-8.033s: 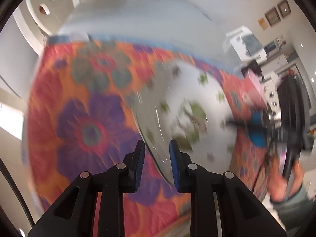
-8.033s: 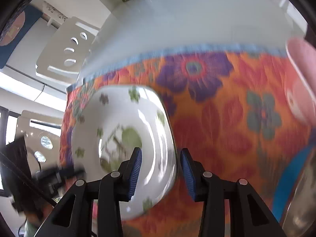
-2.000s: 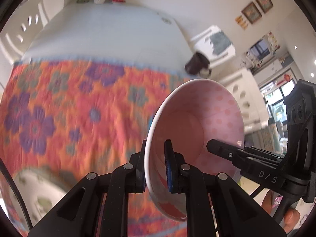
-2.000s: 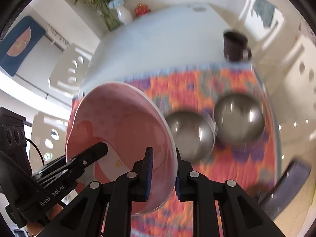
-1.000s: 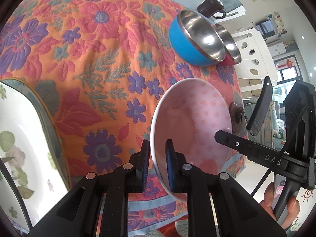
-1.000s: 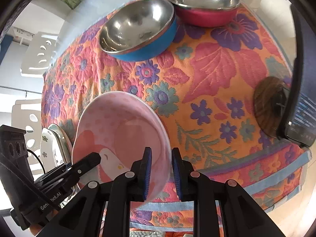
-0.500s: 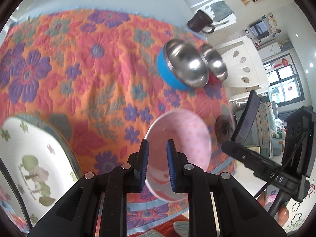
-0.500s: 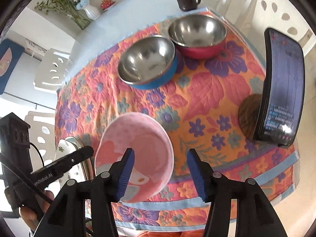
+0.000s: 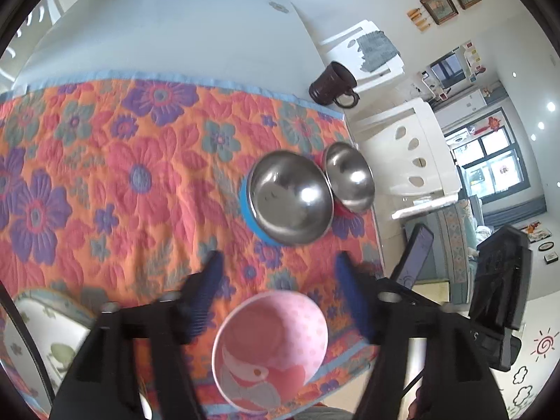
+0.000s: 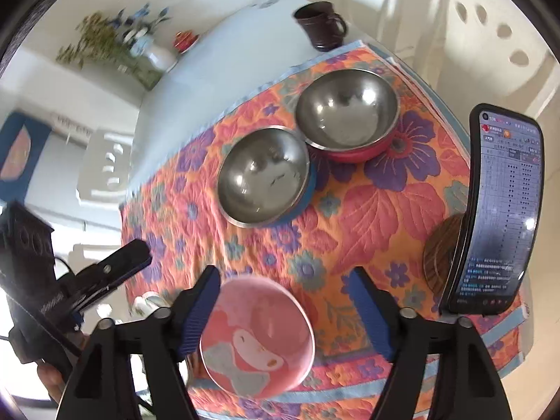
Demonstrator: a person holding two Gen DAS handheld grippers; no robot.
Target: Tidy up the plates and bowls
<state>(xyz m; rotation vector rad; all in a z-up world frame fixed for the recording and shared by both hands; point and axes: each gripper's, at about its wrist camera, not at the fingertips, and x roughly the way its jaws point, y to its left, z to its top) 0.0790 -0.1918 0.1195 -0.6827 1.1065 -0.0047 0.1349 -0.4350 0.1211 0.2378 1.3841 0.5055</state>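
A pink cartoon bowl [image 9: 271,350] sits on the flowered cloth near the front edge; it also shows in the right wrist view [image 10: 257,336]. My left gripper [image 9: 276,297] is open above it, blurred. My right gripper [image 10: 287,311] is open above it too, touching nothing. A blue steel bowl [image 9: 288,197] [image 10: 264,178] and a red steel bowl [image 9: 350,176] [image 10: 348,115] stand side by side further back. A white leaf-pattern plate [image 9: 45,336] lies at the front left, partly hidden.
A dark mug [image 9: 332,85] [image 10: 320,28] stands on the bare white table beyond the cloth. A phone [image 10: 497,217] on a round wooden stand [image 10: 441,255] is at the cloth's right edge. A vase with flowers [image 10: 154,54] is at the far end.
Both grippers have let go of the pink bowl, which now rests on the cloth. Both have opened wide and pulled back and up from it.
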